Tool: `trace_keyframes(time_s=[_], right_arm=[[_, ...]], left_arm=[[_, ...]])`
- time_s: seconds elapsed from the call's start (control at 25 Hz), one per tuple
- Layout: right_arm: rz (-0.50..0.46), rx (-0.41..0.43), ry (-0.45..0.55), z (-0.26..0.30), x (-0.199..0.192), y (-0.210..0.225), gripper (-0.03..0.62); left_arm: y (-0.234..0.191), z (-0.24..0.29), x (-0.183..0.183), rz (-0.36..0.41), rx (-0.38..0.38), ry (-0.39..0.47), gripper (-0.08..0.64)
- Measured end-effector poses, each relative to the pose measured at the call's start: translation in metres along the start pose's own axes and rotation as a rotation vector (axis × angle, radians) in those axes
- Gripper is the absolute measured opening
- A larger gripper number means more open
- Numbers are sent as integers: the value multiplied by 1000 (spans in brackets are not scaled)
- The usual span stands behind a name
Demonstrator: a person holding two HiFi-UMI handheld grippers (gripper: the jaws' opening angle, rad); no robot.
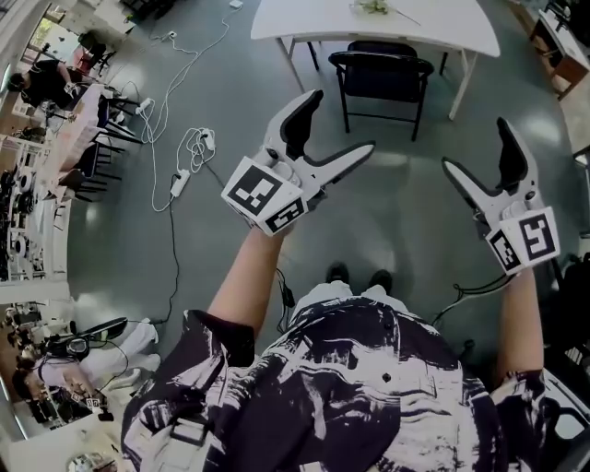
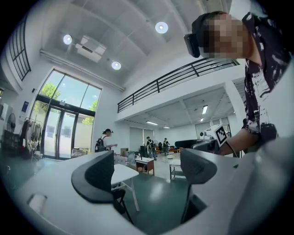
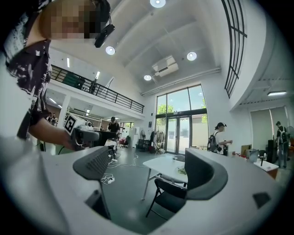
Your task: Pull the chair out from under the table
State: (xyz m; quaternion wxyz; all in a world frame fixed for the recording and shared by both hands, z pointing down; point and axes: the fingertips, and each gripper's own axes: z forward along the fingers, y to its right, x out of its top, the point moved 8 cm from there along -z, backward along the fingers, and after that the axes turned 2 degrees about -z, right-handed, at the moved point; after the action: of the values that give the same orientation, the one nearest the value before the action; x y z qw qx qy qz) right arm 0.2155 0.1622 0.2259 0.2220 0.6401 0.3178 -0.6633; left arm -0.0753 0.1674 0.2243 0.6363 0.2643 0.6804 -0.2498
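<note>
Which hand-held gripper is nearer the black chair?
The left hand-held gripper: its open jaws reach closer to the black folding chair than the right hand-held gripper does.

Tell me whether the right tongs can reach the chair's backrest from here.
Probably not from here: the right tongs, open and empty, hang well short of the chair, tucked at the table. Only bare floor lies between, so stepping forward should do it.
</note>
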Motion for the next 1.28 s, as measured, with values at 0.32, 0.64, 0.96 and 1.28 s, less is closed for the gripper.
trace_keyframes(time_s=[0.32, 0.64, 0.96, 1.28], right_arm=[[-2, 27, -2, 23, -16, 44, 486], [-52, 14, -48, 100, -34, 72, 486], [-99, -16, -138, 215, -44, 111, 485], [-122, 34, -251, 288, -98, 162, 485]], left_arm=[[-15, 31, -17, -20, 18, -15, 429], [-100, 74, -43, -35, -36, 14, 428], [-226, 122, -58, -11, -139, -23, 428], [-308, 192, -97, 63, -189, -108, 428]])
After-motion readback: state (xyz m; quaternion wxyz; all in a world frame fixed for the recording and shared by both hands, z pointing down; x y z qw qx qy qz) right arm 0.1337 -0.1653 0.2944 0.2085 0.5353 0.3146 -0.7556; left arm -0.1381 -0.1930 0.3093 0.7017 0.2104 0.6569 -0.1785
